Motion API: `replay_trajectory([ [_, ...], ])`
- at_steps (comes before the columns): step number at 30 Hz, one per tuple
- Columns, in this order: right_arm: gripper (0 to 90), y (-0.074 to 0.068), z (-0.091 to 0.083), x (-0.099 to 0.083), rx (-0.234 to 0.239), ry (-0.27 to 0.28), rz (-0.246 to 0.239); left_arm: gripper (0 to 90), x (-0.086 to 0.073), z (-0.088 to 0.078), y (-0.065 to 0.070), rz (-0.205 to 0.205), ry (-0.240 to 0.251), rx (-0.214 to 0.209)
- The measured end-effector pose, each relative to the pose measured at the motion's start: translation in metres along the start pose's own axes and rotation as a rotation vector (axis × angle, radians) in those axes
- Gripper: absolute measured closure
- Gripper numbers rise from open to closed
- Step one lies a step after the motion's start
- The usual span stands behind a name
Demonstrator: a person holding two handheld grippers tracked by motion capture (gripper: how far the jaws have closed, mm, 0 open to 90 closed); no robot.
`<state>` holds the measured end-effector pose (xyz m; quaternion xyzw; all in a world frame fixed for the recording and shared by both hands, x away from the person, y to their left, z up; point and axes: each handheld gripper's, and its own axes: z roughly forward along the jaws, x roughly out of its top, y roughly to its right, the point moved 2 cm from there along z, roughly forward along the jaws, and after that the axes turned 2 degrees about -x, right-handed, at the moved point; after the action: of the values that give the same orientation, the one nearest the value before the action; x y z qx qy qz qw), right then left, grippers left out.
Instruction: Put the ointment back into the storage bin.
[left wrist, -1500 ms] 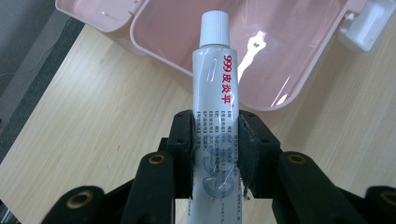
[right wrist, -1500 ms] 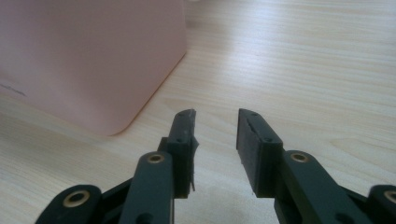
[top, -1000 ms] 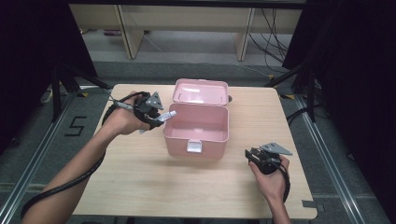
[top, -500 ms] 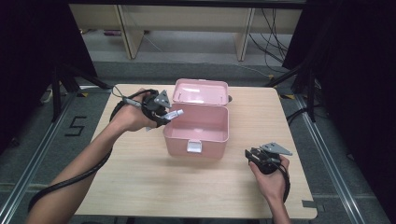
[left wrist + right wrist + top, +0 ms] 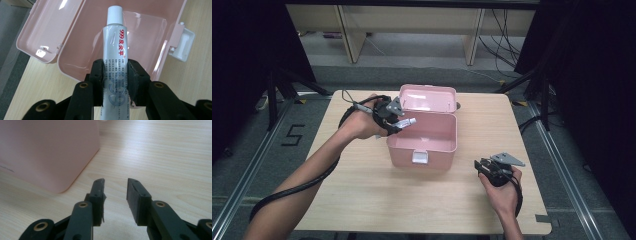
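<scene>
- We see the left gripper [image 5: 398, 121], left of centre in the high view, clamping a white tube [image 5: 115, 57] whose cap points over the open pink box [image 5: 424, 146].
- We find the right gripper [image 5: 482, 166] at lower right, jaws apart with nothing between them, above the table [image 5: 362, 195].

On the white tube [image 5: 115, 53] clamped in your left gripper [image 5: 115, 82], read the red print running along its length: the digits "999" followed by three Chinese characters. Below the red line, rows of small dark print cover the tube body; they are too fine to read. A faint grey "999" shows lower on the tube, between the jaws.

On the floor [image 5: 272, 165] to the left of the table [image 5: 362, 200], in the high view, read a dark marking shaped like the digit "5" [image 5: 293, 135].
</scene>
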<state>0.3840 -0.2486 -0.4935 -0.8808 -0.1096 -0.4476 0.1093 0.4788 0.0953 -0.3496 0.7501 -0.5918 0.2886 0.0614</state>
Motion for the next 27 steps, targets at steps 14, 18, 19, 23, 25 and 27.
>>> replay_trajectory([
  [14,67.9,0.003,0.001,0.001,0.009,0.008,-0.02,68.1,0.012,0.013,0.0,0.038,-0.016,-0.028],
  [18,67.8,0.004,0.002,0.001,-0.01,0.01,-0.035,68.1,0.015,0.015,0.0,0.057,-0.025,-0.042],
  [19,67.9,0.004,0.002,0.001,-0.01,0.01,-0.035,68.1,0.016,0.016,0.001,0.052,-0.018,-0.044],
  [23,67.8,0.004,0.002,0.001,-0.009,0.009,-0.025,68.1,0.018,0.019,0.001,0.072,-0.02,-0.058],
  [25,67.9,0.004,0.002,0.001,-0.01,0.007,-0.027,68.1,0.019,0.021,0.002,0.075,-0.021,-0.066],
  [27,67.8,0.004,0.002,0.001,-0.008,0.006,-0.026,68.1,0.02,0.023,0.003,0.079,-0.017,-0.07],
])
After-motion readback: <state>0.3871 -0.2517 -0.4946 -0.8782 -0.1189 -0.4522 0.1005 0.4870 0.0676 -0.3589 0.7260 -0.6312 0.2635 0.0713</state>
